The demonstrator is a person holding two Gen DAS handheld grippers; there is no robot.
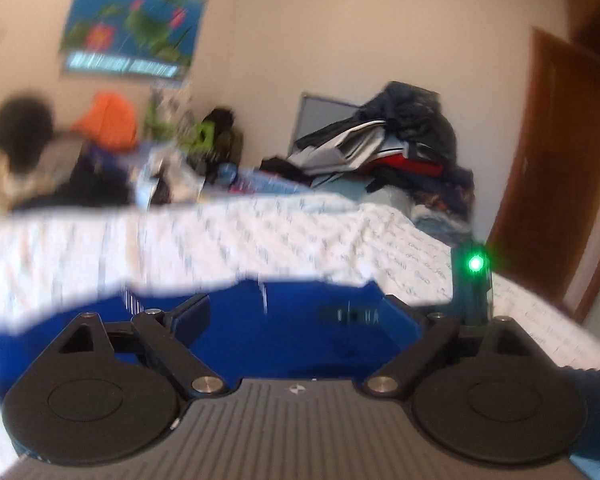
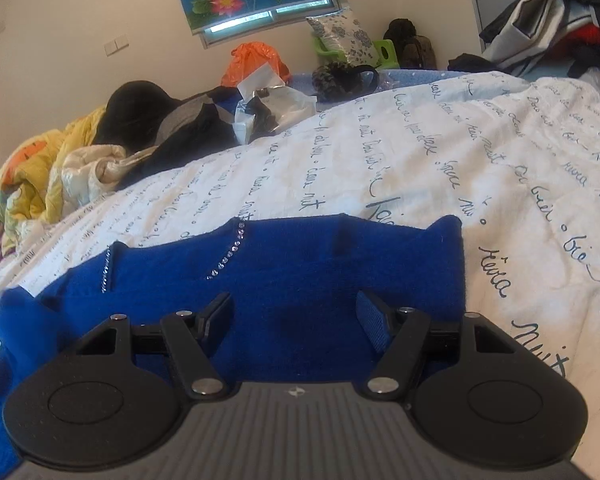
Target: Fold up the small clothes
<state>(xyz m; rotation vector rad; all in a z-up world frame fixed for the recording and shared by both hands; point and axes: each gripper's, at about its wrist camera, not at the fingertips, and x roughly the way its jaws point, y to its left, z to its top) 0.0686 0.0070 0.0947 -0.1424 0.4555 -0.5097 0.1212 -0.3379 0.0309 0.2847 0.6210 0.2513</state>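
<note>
Blue garment (image 2: 300, 280) lies flat on the bed (image 2: 440, 152). Left claw (image 1: 296, 316) spread wide, empty; view blurred, probably just above the cloth. Right claw (image 2: 296, 316) apart, nothing gripped. Pinch one edge, fold squarely across. Bedsheet carries cursive script, "nuit" legible.

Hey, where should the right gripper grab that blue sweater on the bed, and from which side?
Probably the blue sweater's right edge, near its far corner. It lies flat on the white bedspread with that straight edge free, so the open right gripper could come in low from the right and pinch it.
</note>
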